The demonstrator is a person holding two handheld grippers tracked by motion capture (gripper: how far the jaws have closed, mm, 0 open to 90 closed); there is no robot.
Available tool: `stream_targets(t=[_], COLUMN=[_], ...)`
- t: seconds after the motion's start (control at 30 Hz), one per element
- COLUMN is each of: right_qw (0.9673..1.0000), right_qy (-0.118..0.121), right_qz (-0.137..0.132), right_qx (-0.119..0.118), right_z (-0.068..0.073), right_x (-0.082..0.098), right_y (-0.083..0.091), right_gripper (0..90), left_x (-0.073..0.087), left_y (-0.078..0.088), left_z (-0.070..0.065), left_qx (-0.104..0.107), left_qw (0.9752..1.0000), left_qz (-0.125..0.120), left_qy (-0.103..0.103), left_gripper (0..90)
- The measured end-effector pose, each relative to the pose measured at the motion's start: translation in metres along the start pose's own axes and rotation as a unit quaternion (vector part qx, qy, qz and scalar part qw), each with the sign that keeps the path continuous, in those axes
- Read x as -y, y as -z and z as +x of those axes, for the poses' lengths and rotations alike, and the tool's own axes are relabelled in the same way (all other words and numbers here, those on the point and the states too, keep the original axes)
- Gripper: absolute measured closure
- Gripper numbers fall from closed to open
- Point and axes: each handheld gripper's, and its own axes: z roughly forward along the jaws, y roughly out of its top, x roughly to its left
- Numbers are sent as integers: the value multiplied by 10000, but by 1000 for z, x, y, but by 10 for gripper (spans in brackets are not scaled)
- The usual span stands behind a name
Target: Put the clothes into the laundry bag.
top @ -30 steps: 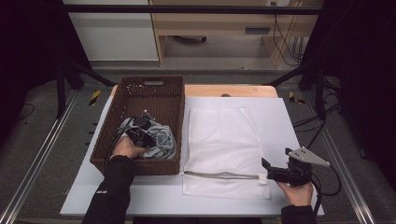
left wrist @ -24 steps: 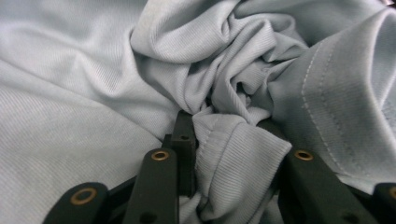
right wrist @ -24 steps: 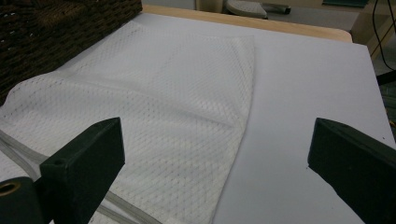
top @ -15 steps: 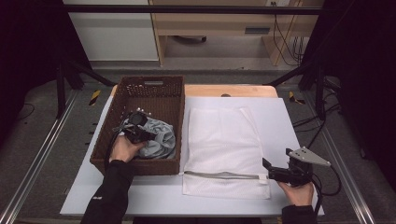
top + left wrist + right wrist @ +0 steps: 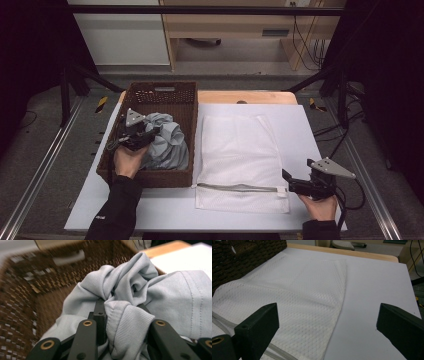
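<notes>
Resting at the near right corner of the white surface [image 5: 310,130], the right gripper [image 5: 290,181] is sitting in the person's right hand [image 5: 320,206], with its fingers [image 5: 259,322] spread wide apart and grasping nothing. Between those two black fingers, in the right gripper view, bare white surface and the corner of a white mesh laundry bag [image 5: 294,307] are showing. In the high view the gripper is pointing toward the near right corner of the mesh laundry bag [image 5: 242,155], just beside the end of its zipper [image 5: 240,187], which is running along the bag's near edge. The bag is lying flat in the middle of the surface, touching the right wall of the brown wicker basket [image 5: 187,100] or lying just beside it.

Farther in on the left, the left hand [image 5: 127,160] is holding the left gripper [image 5: 150,134] inside the basket. Its fingers [image 5: 100,315] are clenched on a fold of a light grey garment [image 5: 140,297], whose ribbed edge is bunching up between them in the left gripper view. The garment [image 5: 167,142] is lying crumpled in the near half of the basket. Beyond it, the basket's far wall with its handle slot [image 5: 66,257] is appearing blurred.

Past the far end of the surface, a wooden edge [image 5: 245,96] is showing.
</notes>
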Motion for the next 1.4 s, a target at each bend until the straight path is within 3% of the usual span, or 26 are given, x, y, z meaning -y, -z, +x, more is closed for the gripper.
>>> stream_targets(t=[0.03,0.07,0.17,0.2,0.23,0.43,0.5,0.57,0.6,0.67,0.7,0.73,0.77,0.8,0.83,0.9,0.93,1.0,1.03,1.07,1.1,1.2,1.27,1.3,1.33,1.4], right_qw=[10000,10000,10000,10000,10000,10000,10000,10000,10000,10000,10000,10000,10000,10000,10000,10000,10000,10000,10000,10000,10000,10000,10000,10000,10000,10000], right_qy=[-6,-4,-4,5,-1,-5,-4,3,9,10,10,9,9,9,9,2,4,4,3,4,4,6,9,5,14,23], right_qz=[-7,-11,-11,-16,-25,-41,-51,-58,-59,-59,-59,-47,-47,-40,-40,-52,-63,-62,-60,-59,-59,-70,-70,-63,-60,-60], right_qx=[-2,0,0,-5,-1,-3,-5,-4,-4,-2,-2,-2,-2,-6,-6,-13,-8,-9,-10,-13,-13,-15,-16,-22,-16,-13], right_z=[0,0,0,0,0,0,0,0,0,0,0,0,0,1,1,1,0,0,0,0,0,0,0,1,1,1], right_x=[0,0,0,0,0,0,-1,-1,-1,-1,-1,-1,-1,-1,-1,-1,-1,-1,-1,-1,-1,-1,-1,-1,-1,0], right_y=[0,0,0,1,1,2,2,2,2,2,2,2,2,2,2,2,2,2,2,2,2,2,2,2,2,2], right_gripper=[48,48,48,49,49,51,52,52,52,52,52,52,52,52,52,53,53,54,54,54,54,54,54,54,54,54], left_x=[0,-1,-3,-5,-5,-18,-27,-30,-36,-41,-41,-46,-46,-51,-51,-55,-59,-61,-63,-67,-67,-74,-80,-80,-84,-86], left_y=[0,6,13,20,20,45,59,63,70,78,78,84,84,90,90,96,102,105,108,114,114,123,132,132,138,141], left_z=[0,2,4,6,6,6,4,3,1,-2,-2,-4,-4,-5,-5,-5,-6,-6,-6,-7,-7,-7,-8,-8,-10,-10], left_qx=[0,-24,-78,-120,-120,-213,-239,-218,-145,-211,-211,-237,-237,-244,-244,-253,-282,-294,-306,-319,-319,-348,-337,-337,-365,-371], left_qw=[10000,9997,9989,9976,9976,9911,9872,9857,9835,9811,9811,9784,9784,9753,9753,9726,9696,9684,9669,9635,9635,9589,9540,9540,9502,9487], left_qz=[0,-243,-435,-640,-640,-1275,-1542,-1634,-1774,-1901,-1901,-2032,-2032,-2172,-2172,-2284,-2406,-2452,-2510,-2636,-2636,-2796,-2959,-2959,-3077,-3122], left_qy=[0,88,160,229,229,320,341,339,333,293,293,292,292,314,314,338,345,334,332,339,339,339,351,351,334,329], left_gripper=[690,691,692,692,692,693,694,694,694,694,693,693,693,693,693,694,693,694,694,694,694,695,695,695,695,695])
